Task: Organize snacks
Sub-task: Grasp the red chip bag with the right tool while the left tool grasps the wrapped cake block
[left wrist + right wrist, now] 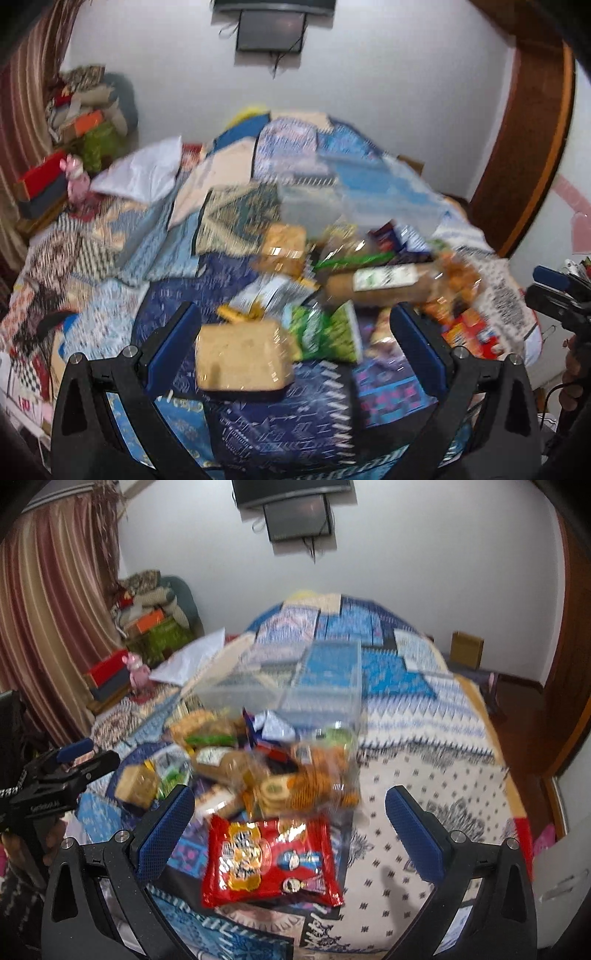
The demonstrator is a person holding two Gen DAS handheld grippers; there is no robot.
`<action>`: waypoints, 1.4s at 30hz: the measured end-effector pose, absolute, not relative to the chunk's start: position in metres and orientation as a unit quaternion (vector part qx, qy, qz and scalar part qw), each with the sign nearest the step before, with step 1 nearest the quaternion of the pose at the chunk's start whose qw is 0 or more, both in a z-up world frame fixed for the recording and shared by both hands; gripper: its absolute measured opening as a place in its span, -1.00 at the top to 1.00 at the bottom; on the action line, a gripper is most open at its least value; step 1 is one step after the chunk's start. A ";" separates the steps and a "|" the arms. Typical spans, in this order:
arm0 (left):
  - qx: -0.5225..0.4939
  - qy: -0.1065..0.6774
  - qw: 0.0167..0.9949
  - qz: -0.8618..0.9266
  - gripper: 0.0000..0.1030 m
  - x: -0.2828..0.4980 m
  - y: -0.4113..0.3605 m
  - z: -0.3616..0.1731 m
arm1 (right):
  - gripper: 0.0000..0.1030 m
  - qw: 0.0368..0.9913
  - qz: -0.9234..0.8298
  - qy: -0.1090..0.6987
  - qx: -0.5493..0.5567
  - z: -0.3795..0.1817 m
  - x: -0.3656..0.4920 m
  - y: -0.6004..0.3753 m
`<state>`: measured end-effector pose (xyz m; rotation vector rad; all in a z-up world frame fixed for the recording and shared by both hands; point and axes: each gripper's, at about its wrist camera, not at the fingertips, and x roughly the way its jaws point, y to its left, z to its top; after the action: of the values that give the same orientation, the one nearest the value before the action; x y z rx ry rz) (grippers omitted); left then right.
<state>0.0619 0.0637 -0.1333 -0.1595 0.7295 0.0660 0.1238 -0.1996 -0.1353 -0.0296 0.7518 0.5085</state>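
Note:
A heap of snack packets lies on a patterned blue bedspread. In the left wrist view my left gripper is open above the bed, with a tan wrapped block of biscuits between its fingers and a green packet just beyond. In the right wrist view my right gripper is open and empty over a red snack packet. A clear plastic box stands behind the heap. Both views are blurred.
A long tan roll with a white label and orange snacks lie in the heap. Boxes and a pink toy are stacked at the far left by a curtain. A wooden door is at the right.

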 end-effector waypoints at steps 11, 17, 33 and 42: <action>-0.139 0.414 0.897 0.069 -1.00 0.078 0.101 -0.191 | -1.00 0.860 0.254 0.441 -0.032 -0.186 0.137 -0.181; -0.138 0.427 0.890 0.075 -0.56 0.082 0.100 -0.204 | -1.00 0.842 0.263 0.471 -0.034 -0.204 0.141 -0.173; -0.106 0.407 0.904 0.075 -0.52 0.069 0.084 -0.188 | -0.44 0.837 0.285 0.464 -0.056 -0.214 0.137 -0.166; -0.095 0.372 0.921 0.060 -0.52 0.054 0.072 -0.157 | 0.26 0.837 0.302 0.456 0.001 -0.201 0.134 -0.190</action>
<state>0.0542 0.0718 -0.1568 -0.1951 0.7640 0.1224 0.1344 -0.1900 -0.2008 0.0019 0.9656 0.6382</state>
